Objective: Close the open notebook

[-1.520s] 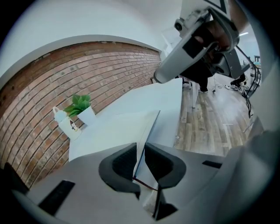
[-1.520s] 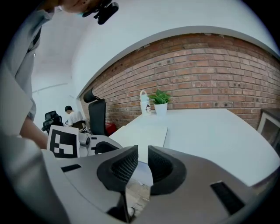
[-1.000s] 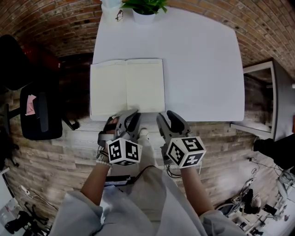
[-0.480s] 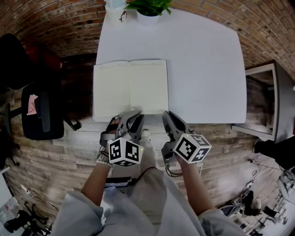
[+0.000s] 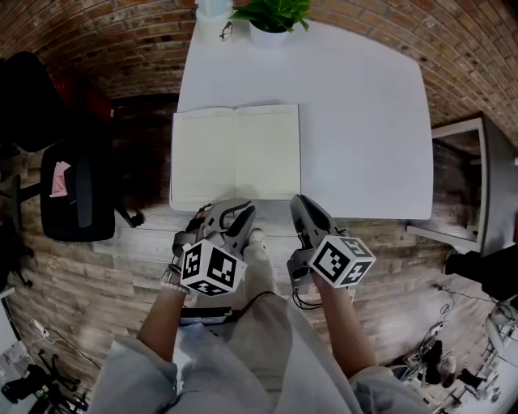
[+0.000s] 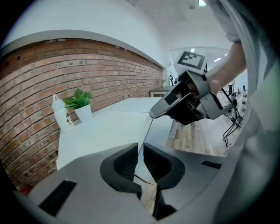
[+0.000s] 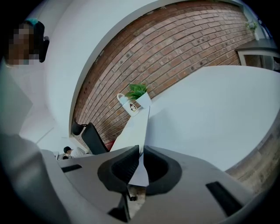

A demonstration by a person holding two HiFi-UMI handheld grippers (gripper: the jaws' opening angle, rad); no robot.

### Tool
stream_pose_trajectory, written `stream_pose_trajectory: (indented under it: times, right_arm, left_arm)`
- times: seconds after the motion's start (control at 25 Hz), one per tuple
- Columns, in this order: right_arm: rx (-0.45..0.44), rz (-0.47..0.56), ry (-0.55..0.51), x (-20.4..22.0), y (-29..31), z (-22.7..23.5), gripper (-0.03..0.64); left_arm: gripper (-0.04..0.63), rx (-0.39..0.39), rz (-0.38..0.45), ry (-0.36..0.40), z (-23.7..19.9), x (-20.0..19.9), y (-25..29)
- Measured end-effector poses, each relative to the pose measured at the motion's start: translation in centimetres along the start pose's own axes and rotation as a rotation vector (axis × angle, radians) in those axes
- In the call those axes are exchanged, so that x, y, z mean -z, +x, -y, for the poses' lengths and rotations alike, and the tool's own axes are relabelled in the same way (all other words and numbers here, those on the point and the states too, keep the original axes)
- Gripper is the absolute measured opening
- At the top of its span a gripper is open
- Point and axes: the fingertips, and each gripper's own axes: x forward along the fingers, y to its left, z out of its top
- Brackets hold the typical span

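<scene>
**Both grippers poised at the near edge of the open notebook**

The left gripper point(image 6: 141, 148) has its dark fingers point(image 6: 124, 164) only a narrow slit apart. They have just been closing a little, and nothing sits between them. Through the slit I see only pale tabletop and a bit of floor. The right gripper point(image 7: 141, 151) is much the same. Its fingers point(image 7: 122, 168) are nearly together, and the slit shows a pale wedge of the notebook beyond, with no sign of a grip on it.

From above, both grippers point forward and down at the near edge of the white table point(image 5: 356, 121), side by side and close to each other. The left tip is by the notebook's near edge close to the spine. The right tip is at the notebook's near right corner.

The notebook point(image 5: 235, 154) lies open and flat with both blank cream pages up. It sits on the left part of the table, and its near edge runs along the table's near edge.

At the far edge stand a potted plant point(image 5: 271, 24) and a white mug point(image 5: 212, 16) just beside it, against the brick wall point(image 6: 87, 70). A black chair point(image 5: 69, 190) stands on the plank floor point(image 5: 121, 251), left of the table.
</scene>
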Motion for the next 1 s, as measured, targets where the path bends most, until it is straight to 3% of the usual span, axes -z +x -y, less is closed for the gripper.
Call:
stream_pose_trajectory:
  times: [0.2, 0.4, 0.68, 1.0]
  right_arm:
    - [-0.020, -0.001, -0.035, -0.5, -0.4, -1.5, 0.058]
    - [-0.055, 0.000, -0.084, -1.0, -0.6, -3.9, 0.057]
    - [-0.137, -0.014, -0.176, -1.4, -0.7, -8.1, 0.054]
    - [-0.247, -0.061, -0.320, -0.8, 0.5, -13.5, 0.054]
  left_arm:
    - [0.020, -0.023, 0.001, -0.035, -0.9, 0.0, -2.8]
    - [0.018, -0.086, 0.032, -0.144, -3.3, -0.2, -6.3]
    - [0.018, -0.230, 0.120, -0.304, -7.1, -0.6, -11.6]
    - [0.018, -0.400, 0.168, -0.394, -10.4, 0.0, -16.4]
